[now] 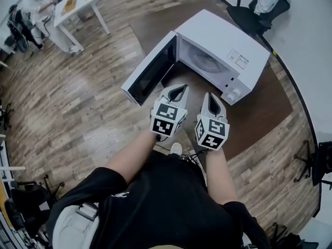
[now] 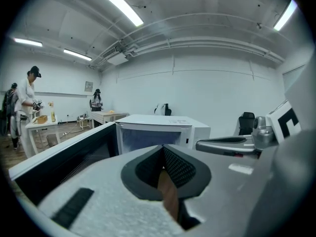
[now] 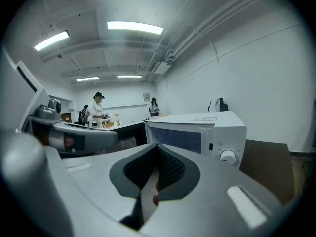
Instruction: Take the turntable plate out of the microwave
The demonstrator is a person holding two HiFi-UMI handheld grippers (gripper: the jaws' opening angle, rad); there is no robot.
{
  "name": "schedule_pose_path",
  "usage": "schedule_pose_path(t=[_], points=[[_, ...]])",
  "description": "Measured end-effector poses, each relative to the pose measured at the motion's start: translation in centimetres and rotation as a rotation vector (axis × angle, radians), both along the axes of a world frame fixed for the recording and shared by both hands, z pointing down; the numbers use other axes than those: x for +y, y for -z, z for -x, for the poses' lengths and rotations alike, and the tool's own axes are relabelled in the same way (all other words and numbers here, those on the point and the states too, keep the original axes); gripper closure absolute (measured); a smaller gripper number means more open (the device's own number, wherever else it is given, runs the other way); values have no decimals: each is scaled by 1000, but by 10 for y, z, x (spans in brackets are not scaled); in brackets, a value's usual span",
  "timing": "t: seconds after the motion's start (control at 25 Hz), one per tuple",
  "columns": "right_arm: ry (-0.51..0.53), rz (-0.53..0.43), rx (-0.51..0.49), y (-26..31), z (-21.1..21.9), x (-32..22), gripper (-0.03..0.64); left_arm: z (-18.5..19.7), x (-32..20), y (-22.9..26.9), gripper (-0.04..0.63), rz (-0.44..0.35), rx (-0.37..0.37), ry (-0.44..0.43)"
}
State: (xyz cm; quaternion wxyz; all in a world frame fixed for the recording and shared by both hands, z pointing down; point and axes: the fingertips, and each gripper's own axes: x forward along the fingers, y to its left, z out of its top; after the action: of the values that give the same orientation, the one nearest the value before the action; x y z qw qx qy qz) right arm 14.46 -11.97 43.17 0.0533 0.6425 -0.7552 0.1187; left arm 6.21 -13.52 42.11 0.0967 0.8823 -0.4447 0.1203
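- Microwave (image 1: pixel 223 48): one.
- Turntable plate (image 1: pixel 206 62): one.
- Grippers: two, namely left gripper (image 1: pixel 180 88) and right gripper (image 1: pixel 211 95).
- Knobs (image 1: pixel 237 93): two.
- Tables, head view: two, namely brown table (image 1: pixel 264 113) and white table (image 1: pixel 78 3).
- Office chair (image 1: pixel 244 15): one.
- Bystanders (image 2: pixel 28 98), left gripper view: three.

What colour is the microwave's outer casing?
White. The microwave shows best in the head view.

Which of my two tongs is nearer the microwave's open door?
The left tongs: the white microwave's dark-windowed door hangs open just ahead of them, at the head view's left, while the right tongs sit nearer the control knobs.
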Motion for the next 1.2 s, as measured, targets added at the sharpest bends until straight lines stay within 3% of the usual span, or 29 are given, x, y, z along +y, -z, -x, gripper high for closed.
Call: schedule_pose_path(t=[0.32,0.48,0.8,1.2], points=[[-16,33,-67,-15,-3,-27,607,1,-19,-12,584,23,-14,11],[-65,58,-152,-25,-6,-46,607,7,-33,-12,584,15,-11,-16],[-284,106,-256,-57,-19,-101,607,11,-74,-23,584,31,4,-135],[-524,211,-574,-119,-40,-156,581,12,-115,-36,586,64,16,-217]])
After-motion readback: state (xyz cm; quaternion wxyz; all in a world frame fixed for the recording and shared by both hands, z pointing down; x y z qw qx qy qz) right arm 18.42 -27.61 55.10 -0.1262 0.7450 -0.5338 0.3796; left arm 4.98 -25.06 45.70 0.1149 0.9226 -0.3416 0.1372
